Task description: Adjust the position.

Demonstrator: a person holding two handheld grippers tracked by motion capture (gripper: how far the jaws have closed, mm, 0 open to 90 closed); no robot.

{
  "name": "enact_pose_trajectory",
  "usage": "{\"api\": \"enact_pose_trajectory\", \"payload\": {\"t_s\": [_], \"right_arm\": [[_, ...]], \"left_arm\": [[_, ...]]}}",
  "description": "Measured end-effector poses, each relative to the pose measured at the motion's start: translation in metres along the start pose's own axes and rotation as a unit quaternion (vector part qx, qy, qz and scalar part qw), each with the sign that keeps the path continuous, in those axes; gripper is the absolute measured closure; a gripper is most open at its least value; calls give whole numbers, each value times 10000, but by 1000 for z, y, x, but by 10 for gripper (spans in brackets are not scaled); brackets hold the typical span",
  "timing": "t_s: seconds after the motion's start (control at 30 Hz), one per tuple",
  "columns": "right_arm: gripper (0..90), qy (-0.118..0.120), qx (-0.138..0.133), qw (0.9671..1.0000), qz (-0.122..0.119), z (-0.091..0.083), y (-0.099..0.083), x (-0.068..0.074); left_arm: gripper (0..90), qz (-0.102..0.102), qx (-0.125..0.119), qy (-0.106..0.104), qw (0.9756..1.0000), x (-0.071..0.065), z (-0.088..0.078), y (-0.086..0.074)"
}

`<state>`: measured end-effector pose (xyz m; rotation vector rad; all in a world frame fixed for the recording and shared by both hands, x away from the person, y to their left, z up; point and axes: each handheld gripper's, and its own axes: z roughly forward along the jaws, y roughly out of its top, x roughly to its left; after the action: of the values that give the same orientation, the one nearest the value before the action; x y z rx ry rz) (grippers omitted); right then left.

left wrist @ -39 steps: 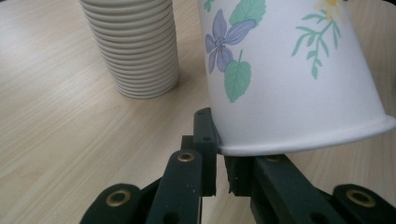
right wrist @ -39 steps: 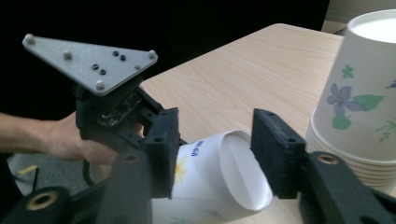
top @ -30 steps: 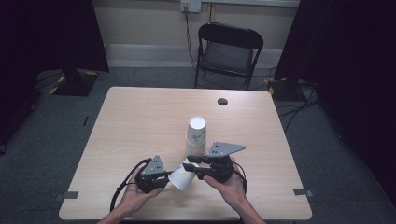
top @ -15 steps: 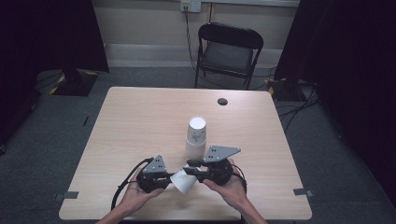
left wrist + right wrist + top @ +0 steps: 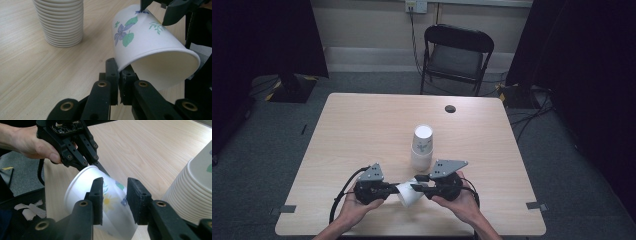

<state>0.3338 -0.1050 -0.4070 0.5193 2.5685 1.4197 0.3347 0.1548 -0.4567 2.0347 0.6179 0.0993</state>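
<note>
A single paper cup was held on its side just above the table, near the stack of cups. Its rim was pinched by the left gripper; its base end was clamped by the right gripper. A light, steady pull apart seemed advisable, so the thin wall was not crushed.
</note>
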Motion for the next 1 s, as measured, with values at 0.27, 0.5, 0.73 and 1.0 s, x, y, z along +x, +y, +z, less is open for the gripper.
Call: {"api": "enact_pose_trajectory", "payload": {"t_s": [0.27,0.5,0.73,1.0], "right_arm": [[564,62,44,9999,-104,2,-2,0],[402,120,184,9990,-379,4,-6,4],[264,121,341,9977,-573,11,-7,9],[221,-23,601,9942,-893,19,-9,17]], "left_arm": [[880,-200,-198,-37,9996,5,-5,-1],[885,-346,-328,-109,9988,7,-8,-1],[887,-435,-426,-67,9981,7,-10,0],[886,-529,-474,-43,9975,7,-10,-1]]}}
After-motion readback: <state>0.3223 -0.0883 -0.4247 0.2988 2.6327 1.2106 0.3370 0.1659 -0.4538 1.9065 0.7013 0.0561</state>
